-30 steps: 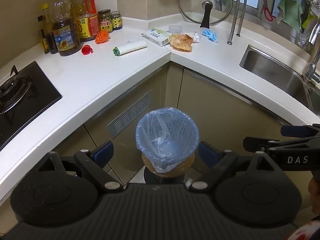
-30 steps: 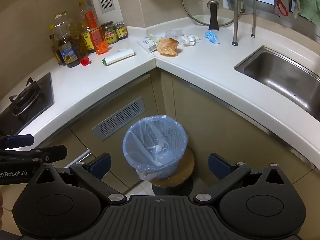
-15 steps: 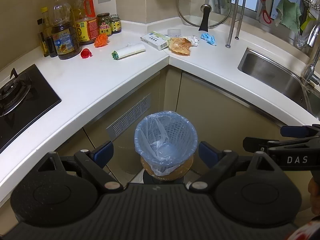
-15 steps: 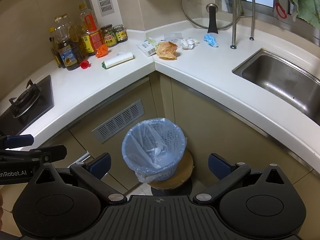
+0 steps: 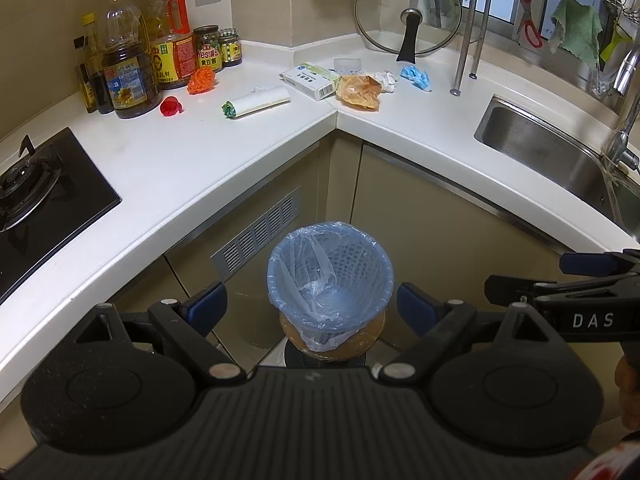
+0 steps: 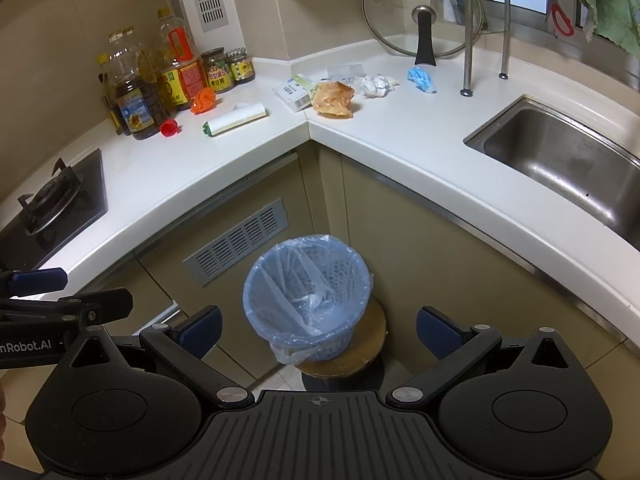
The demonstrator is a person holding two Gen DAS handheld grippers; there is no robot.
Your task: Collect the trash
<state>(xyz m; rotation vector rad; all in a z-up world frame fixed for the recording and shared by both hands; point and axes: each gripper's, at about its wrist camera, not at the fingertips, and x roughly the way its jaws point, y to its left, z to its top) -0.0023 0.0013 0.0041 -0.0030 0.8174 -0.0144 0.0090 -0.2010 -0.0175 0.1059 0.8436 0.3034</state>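
Note:
A blue mesh bin (image 5: pixel 330 276) with a clear liner stands on a round stool on the floor below the counter corner; it also shows in the right wrist view (image 6: pixel 306 300). Trash lies on the white counter: a red scrap (image 5: pixel 171 106), an orange net (image 5: pixel 202 80), a white roll (image 5: pixel 256 102), a white box (image 5: pixel 314 80), a crumpled orange bag (image 5: pixel 358 92), white paper (image 5: pixel 386 80) and a blue wad (image 5: pixel 416 78). My left gripper (image 5: pixel 312 308) is open and empty above the bin. My right gripper (image 6: pixel 318 330) is open and empty beside it.
Oil bottles and jars (image 5: pixel 132 68) stand at the back left. A gas hob (image 5: pixel 36 188) is at the left. A sink (image 5: pixel 560 160) is at the right. A glass lid (image 5: pixel 408 16) leans in the corner beside rack poles (image 5: pixel 466 28).
Both grippers have drawn back and up a little, so the counter sits lower in view. Both stay open and empty.

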